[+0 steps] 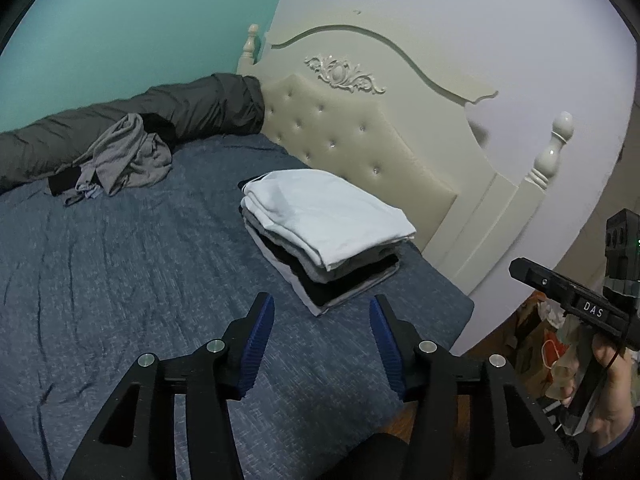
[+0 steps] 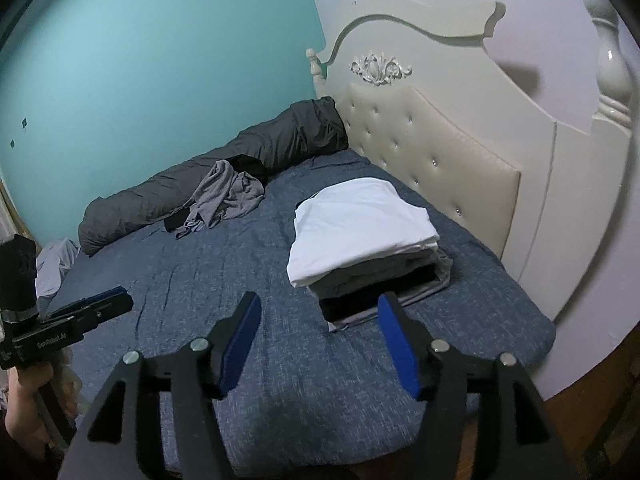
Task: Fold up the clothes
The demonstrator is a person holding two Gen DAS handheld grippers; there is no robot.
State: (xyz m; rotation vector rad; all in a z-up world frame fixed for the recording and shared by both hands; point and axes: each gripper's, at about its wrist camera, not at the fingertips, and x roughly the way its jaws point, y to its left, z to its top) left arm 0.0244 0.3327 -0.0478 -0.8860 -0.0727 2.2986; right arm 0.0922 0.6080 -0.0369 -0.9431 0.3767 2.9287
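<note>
A stack of folded clothes (image 1: pixel 324 232) (image 2: pixel 364 236), white on top with grey and black layers beneath, rests on the blue bedspread (image 1: pixel 120 264) (image 2: pixel 224 264) near the headboard. A crumpled grey garment (image 1: pixel 124 156) (image 2: pixel 224 192) lies unfolded at the far side of the bed, partly over something black. My left gripper (image 1: pixel 322 308) hangs open and empty above the bed, short of the stack. My right gripper (image 2: pixel 320 304) is open and empty too, its tips just before the stack's near end. Each gripper's body shows in the other view, held by a hand.
A rolled dark grey duvet (image 1: pixel 132 116) (image 2: pixel 216 160) lies along the teal wall. The cream tufted headboard (image 1: pixel 360 136) (image 2: pixel 440 152) stands behind the stack. Bags and clutter (image 1: pixel 540 340) sit on the floor past the bed's corner. Pale cloth (image 2: pixel 56 264) lies at the bed's left end.
</note>
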